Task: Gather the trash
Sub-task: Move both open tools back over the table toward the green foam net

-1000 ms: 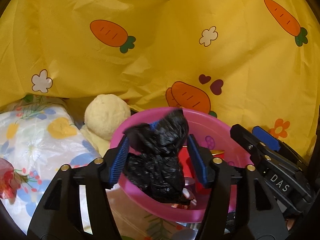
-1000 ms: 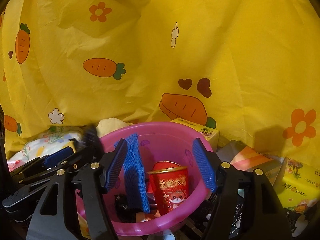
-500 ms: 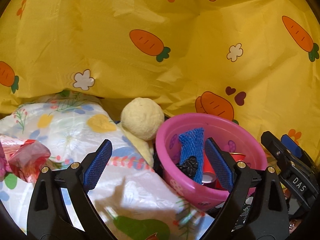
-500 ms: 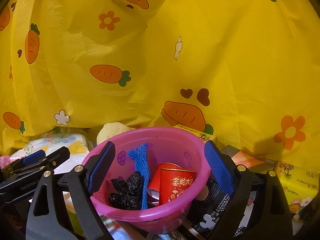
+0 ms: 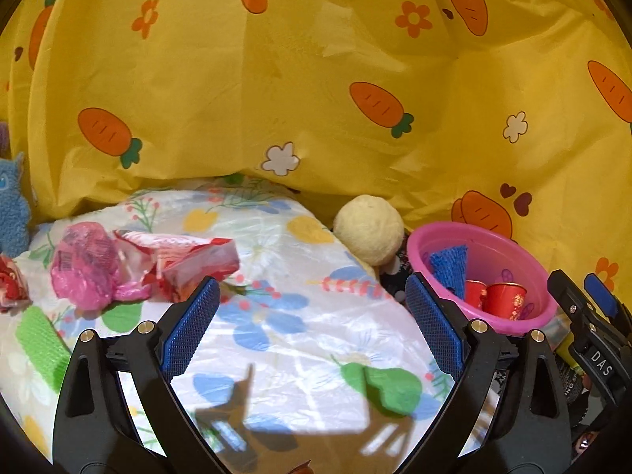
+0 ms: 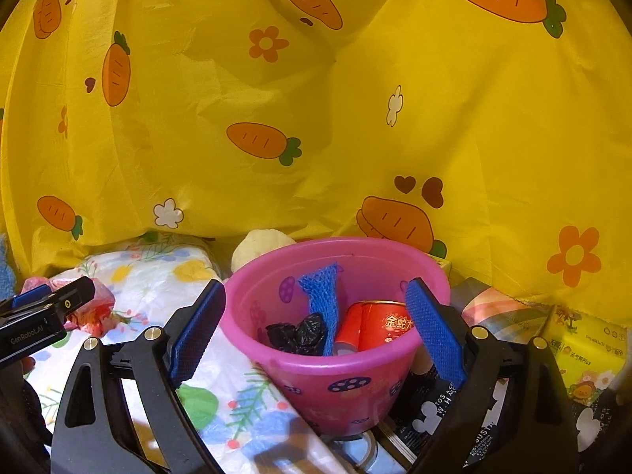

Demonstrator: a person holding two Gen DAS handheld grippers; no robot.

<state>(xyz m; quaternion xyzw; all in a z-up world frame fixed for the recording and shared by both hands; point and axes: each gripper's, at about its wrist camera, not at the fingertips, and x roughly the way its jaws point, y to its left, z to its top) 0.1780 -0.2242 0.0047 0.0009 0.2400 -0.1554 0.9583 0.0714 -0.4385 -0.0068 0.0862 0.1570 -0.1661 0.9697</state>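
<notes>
A yellow cloth with carrots and flowers [image 5: 316, 91] hangs behind everything and fills the upper part of both views. In front of it lies a white plastic table cover with a flower print [image 5: 300, 316], which takes most of the lower left-wrist view.

The pink plastic basin [image 6: 335, 383] stands at the right edge of this cover. In the right-wrist view it sits between the two blue pads of the right gripper [image 6: 316, 335], but the pads do not touch it. The jaws of this gripper have just been opening, they stand wide apart and hold nothing.

The left gripper [image 5: 312, 324] is over the bare flower cover, to the left of the basin. Its jaws have also just been opening. They are far apart and nothing is between them.

A pale yellow plush ball [image 5: 369, 229] lies just beside the basin, at its left back side. On the left part of the cover lies a crumpled red and white plastic bag [image 5: 189, 260], and touching it a crumpled pink plastic bag [image 5: 85, 264]. Both are well apart from the basin.

Inside the basin are red paper cups [image 6: 381, 326], a blue knitted piece [image 6: 324, 308] that leans upright, and a small crumpled black plastic bag [image 6: 296, 333] at the bottom.
</notes>
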